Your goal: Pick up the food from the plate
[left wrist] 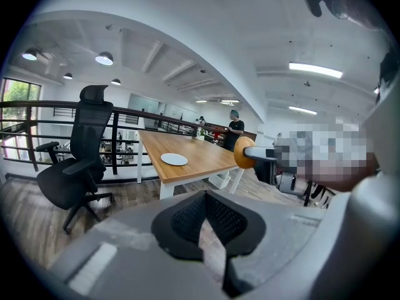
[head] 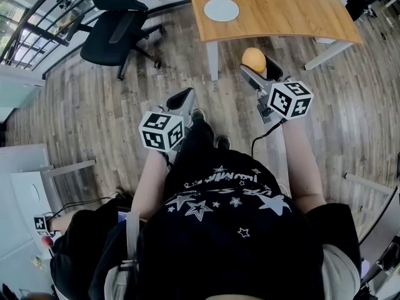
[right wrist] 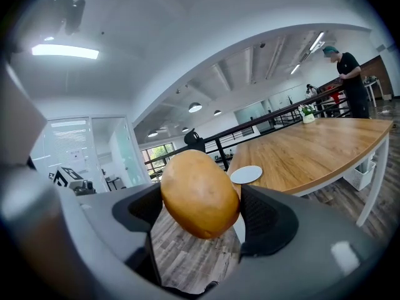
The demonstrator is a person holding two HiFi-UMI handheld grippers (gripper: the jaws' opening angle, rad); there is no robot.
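Observation:
My right gripper [head: 261, 68] is shut on a golden-brown, potato-like piece of food [head: 253, 59], held in the air just in front of the wooden table [head: 294, 11]. In the right gripper view the food [right wrist: 200, 192] fills the gap between the black pads [right wrist: 265, 220]. The round white plate [head: 221, 9] lies empty on the table, also visible in the right gripper view [right wrist: 246, 174] and the left gripper view [left wrist: 174, 159]. My left gripper [head: 182, 99] is lower and to the left, over the floor, shut on nothing. The left gripper view shows the food [left wrist: 241, 153] from the side.
A black office chair [head: 115, 27] stands left of the table on the wood floor, near a dark railing [left wrist: 131, 114]. A person [right wrist: 347, 74] stands at the table's far end. A white cabinet [head: 25, 186] is at my left.

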